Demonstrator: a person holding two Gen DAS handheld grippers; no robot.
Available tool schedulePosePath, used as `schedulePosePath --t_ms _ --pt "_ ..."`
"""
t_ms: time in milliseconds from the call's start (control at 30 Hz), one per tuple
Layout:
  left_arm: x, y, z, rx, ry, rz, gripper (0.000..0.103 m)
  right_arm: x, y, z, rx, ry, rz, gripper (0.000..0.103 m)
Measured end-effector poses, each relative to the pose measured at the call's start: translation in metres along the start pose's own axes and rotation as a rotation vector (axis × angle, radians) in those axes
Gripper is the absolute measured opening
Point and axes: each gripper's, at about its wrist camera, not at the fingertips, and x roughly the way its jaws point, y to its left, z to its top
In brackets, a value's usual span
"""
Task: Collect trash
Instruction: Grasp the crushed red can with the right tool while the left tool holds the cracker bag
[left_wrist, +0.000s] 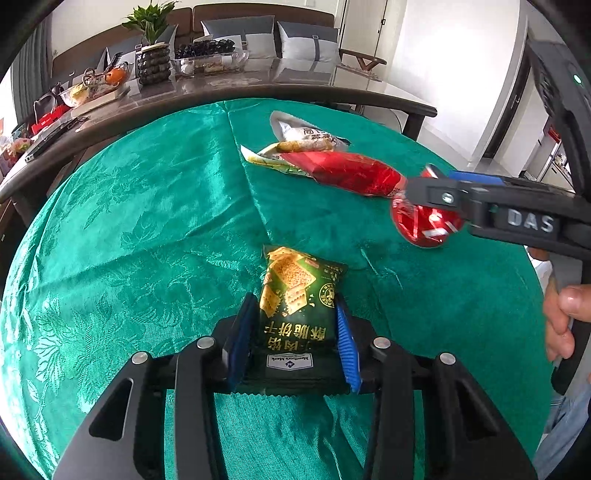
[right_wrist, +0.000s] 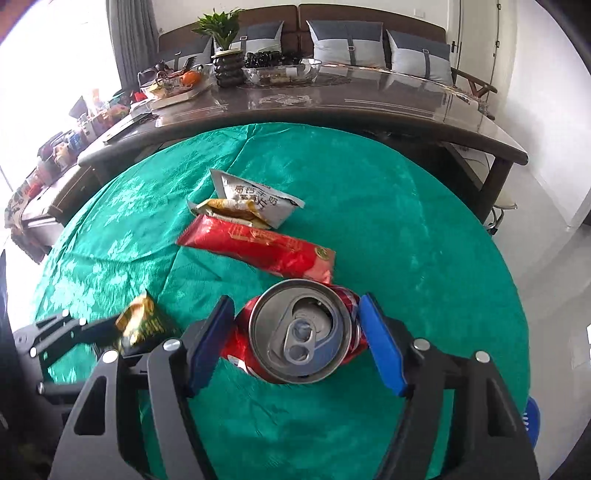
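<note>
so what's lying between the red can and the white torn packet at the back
The long red wrapper lies between the red can and the white packet, plus a yellow wrapper; clearest in the right wrist view.

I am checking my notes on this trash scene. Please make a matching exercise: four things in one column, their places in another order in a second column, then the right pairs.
Things
1. dark green cracker packet
2. crushed red drink can
3. long red foil wrapper
4. torn white pouch

Places
A. farthest from both cameras
B. between the jaws of the right gripper
C. flat on the green cloth, between pouch and can
D. between the jaws of the left gripper

Pairs: 1-D, 2-B, 3-C, 4-A
</note>
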Motion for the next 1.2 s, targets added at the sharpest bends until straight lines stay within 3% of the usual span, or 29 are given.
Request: schedulePosePath --t_ms 133,300,433,500,933,1200 --pt "0.001 -0.001 0.001 0.007 0.001 0.007 0.041 -0.004 -0.013 -0.009 -0.021 0.049 0.027 0.069" --pt "0.001 -0.002 0.000 0.009 0.001 0.006 0.041 0.007 -0.017 -0.010 0.045 0.067 -0.003 0.077" --pt "0.001 -0.003 0.000 0.016 0.002 0.003 0.041 0.009 -0.024 -0.019 0.116 0.074 0.011 0.077" --pt "0.001 -0.004 0.000 0.019 0.003 0.003 0.041 0.006 -0.028 -0.024 0.133 0.080 0.040 0.070" --pt "0.000 -0.007 0.000 0.033 0.005 0.016 0.041 -0.020 -0.047 -0.077 0.021 0.109 0.177 0.074" --pt "-0.001 -0.011 -0.003 0.052 0.012 0.031 0.041 -0.032 -0.060 -0.082 0.062 0.088 0.135 0.074"
